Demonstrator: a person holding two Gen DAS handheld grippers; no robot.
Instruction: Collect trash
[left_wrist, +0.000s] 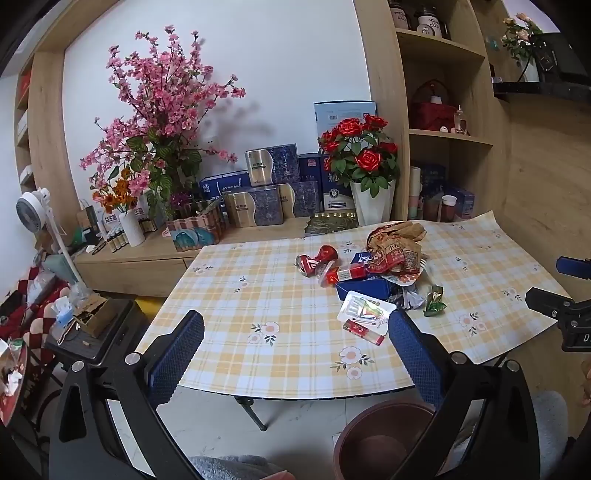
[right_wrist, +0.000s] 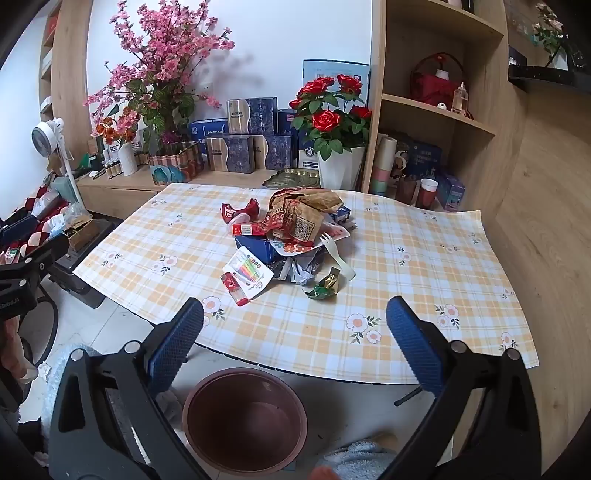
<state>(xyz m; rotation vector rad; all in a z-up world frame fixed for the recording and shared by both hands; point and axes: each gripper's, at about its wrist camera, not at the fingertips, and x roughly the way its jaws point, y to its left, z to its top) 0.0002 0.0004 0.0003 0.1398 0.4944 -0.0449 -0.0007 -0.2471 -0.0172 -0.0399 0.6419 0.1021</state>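
Note:
A heap of trash lies on the checked tablecloth (right_wrist: 406, 280): a crushed red can (right_wrist: 238, 213), a brown paper bag (right_wrist: 303, 214), a blue box (right_wrist: 255, 245), a blister card (right_wrist: 249, 271), a red lighter (right_wrist: 233, 288), a white plastic fork (right_wrist: 338, 254) and a green-gold wrapper (right_wrist: 325, 286). The can (left_wrist: 317, 260), bag (left_wrist: 395, 247), card (left_wrist: 364, 312) and wrapper (left_wrist: 435, 301) also show in the left wrist view. A brown bin (right_wrist: 245, 417) stands on the floor below the table edge. My left gripper (left_wrist: 295, 332) and right gripper (right_wrist: 295, 321) are open and empty, short of the heap.
A low wooden cabinet (right_wrist: 122, 188) behind the table carries flower vases, boxes and small bottles. Shelves (right_wrist: 436, 110) stand at the right. A white fan (left_wrist: 33, 210) and a cluttered black stand (left_wrist: 107, 332) are at the left. The bin also shows in the left wrist view (left_wrist: 380, 439).

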